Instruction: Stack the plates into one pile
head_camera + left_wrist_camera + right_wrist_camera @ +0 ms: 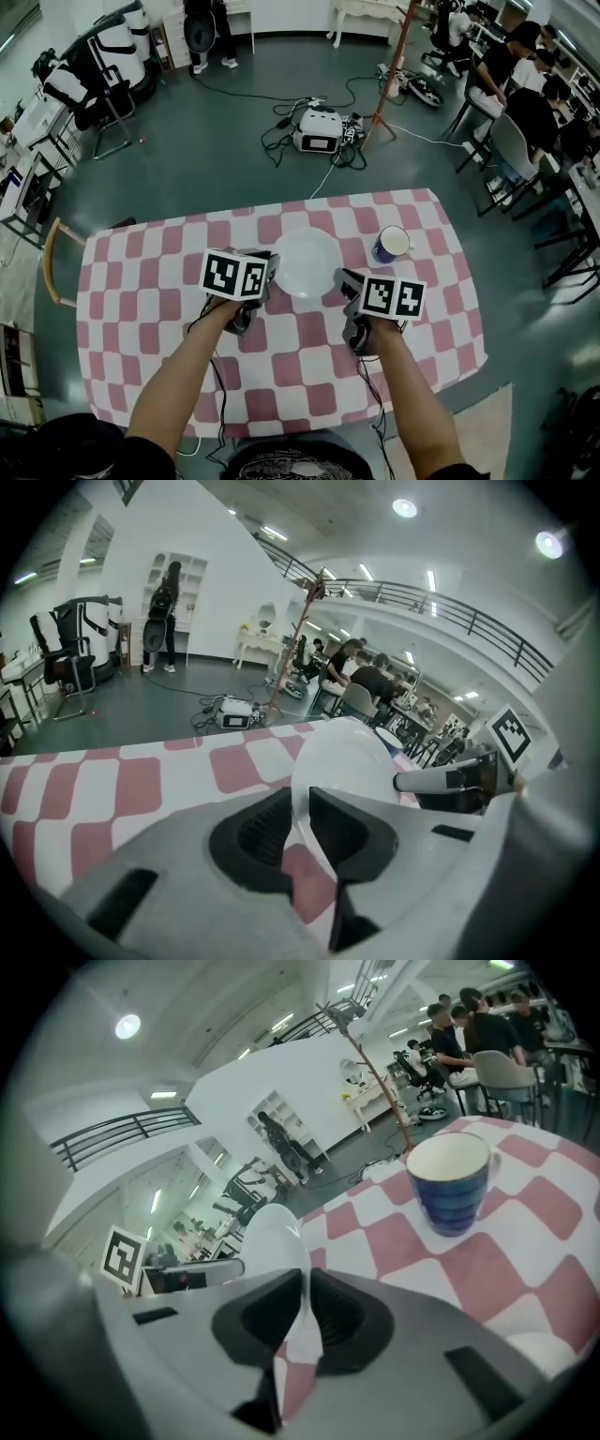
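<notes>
Although hidden overhead, left gripper (298,810) and right gripper (306,1309) jaws clamp the plate's (307,262) rim

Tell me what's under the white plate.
Checked tablecloth shows below the white plate, gripped by the left hand-held gripper and right hand-held gripper. The patch directly beneath is covered.

We note a table (441,319) with a pink-and-white checked covering. One blue mug (391,245) (white inside, upright) stands on it, ahead of the right gripper (347,281) and a little to its right, clear of the jaws.
</notes>
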A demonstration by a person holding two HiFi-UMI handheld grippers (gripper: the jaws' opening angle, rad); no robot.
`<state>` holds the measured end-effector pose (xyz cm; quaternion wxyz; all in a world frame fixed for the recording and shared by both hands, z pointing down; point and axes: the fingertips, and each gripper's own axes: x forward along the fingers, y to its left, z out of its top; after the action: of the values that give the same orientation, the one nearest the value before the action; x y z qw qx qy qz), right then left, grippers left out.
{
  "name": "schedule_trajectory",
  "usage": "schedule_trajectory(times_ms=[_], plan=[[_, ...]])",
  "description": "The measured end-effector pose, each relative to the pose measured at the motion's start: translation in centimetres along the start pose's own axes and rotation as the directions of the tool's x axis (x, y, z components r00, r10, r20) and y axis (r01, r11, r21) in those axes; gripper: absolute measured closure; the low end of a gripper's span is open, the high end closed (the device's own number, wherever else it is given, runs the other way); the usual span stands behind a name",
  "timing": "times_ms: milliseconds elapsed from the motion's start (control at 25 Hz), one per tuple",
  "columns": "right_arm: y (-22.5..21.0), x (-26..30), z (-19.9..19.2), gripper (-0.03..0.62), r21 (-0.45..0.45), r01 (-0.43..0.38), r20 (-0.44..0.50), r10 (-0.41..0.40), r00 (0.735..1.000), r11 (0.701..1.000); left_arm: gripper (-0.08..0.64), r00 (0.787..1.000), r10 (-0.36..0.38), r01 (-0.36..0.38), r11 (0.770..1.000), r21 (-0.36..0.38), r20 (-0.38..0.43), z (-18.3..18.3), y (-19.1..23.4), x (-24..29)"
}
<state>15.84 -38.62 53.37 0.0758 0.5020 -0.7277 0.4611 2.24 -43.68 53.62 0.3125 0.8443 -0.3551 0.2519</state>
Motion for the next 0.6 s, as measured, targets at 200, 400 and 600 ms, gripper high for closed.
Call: schedule_trajectory(times_ms=[200, 400, 600], plan=[[-1.9, -4.9, -0.3, 0.555, 0.028, 0.017, 0.051, -0.019, 0.999, 0.999, 0.502, 0.999, -0.039, 0.039, 0.997, 0.061, -0.001, 0.4, -5.2, 0.4], [-4.4, -9.5, -1.5, 0.555, 0.049, 0.042, 0.082, -0.046, 0.996, 0.998, 0.502, 0.997, -0.078, 0.080, 0.992, 0.094, -0.019, -0.9, -10.2, 1.1], [-7.4, -13.2, -3.6, 0.555, 0.091, 0.070, 0.096, -0.079, 0.992, 0.993, 0.500, 0.993, -0.104, 0.111, 0.984, 0.142, -0.054, -2.9, -14.5, 2.5]])
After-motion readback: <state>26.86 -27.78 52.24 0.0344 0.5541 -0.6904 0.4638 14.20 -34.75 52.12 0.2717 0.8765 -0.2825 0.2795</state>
